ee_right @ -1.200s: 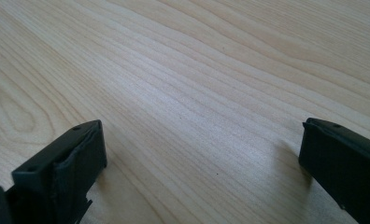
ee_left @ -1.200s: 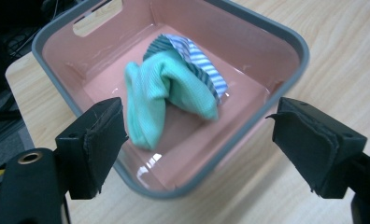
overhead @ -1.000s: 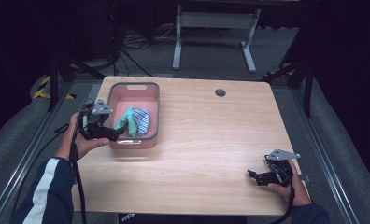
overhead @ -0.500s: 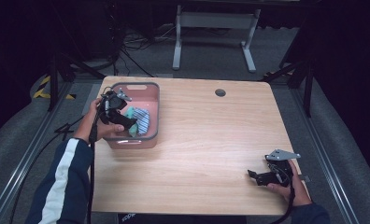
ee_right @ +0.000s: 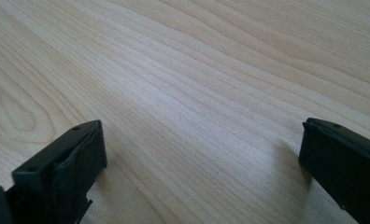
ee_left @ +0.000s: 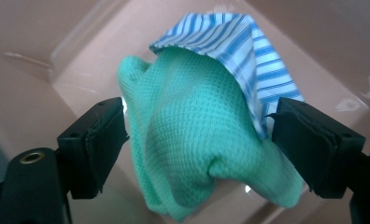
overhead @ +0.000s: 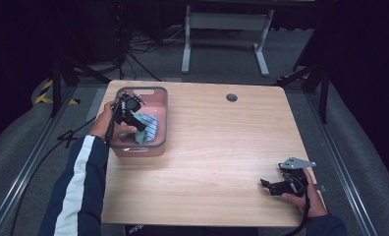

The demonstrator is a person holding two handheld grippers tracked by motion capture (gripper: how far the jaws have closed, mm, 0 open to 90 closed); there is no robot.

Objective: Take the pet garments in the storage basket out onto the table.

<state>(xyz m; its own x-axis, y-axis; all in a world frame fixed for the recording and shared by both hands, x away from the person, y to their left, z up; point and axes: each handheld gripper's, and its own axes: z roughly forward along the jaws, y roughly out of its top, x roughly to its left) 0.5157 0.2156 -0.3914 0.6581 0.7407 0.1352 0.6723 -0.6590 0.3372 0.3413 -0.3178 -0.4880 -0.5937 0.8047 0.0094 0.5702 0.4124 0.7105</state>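
The left hand-held gripper reaches down into the pink bin, jaws wide around a green cloth. The right hand-held gripper rests low on the bench, jaws wide.

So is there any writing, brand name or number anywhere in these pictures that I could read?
No text can be read in these pictures.
Table's near edge: a small pale mark, too small and blurred to read.
Pink bin, green cloth, striped cloth, both grippers: no lettering visible.
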